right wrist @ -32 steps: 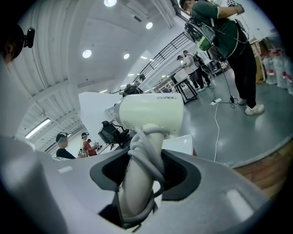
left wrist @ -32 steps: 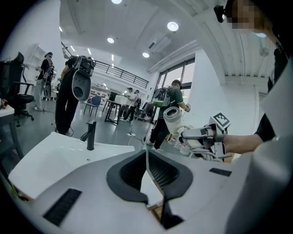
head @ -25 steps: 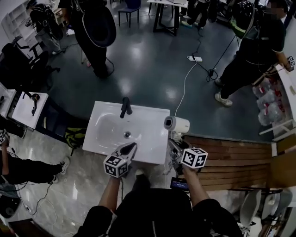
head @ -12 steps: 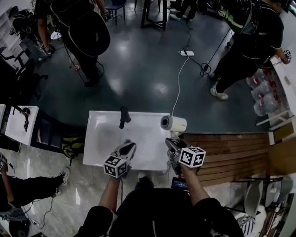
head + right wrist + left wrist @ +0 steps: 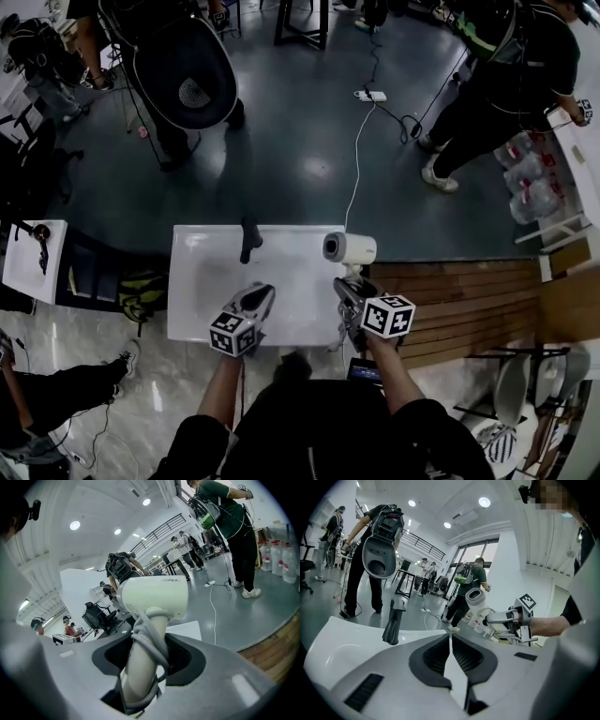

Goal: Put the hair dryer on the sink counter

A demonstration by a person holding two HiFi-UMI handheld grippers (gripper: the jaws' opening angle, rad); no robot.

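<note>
Grey workshop floor (image 5: 309, 159), white sink counter (image 5: 202, 281) below. Nearest: left tool (image 5: 257, 298) pinched together, empty, over counter's near part. Right tool (image 5: 345, 292) clamped on hair dryer (image 5: 349, 248) handle, cord (image 5: 150, 639) wound round it. Dryer upright, at counter's right edge. Beyond, dark faucet (image 5: 249, 239); people (image 5: 506, 84) farther off. Risk: set down this near edge, top-heavy dryer could tip onto wooden boards (image 5: 469, 300). Cord may snag jaws on release.
</note>
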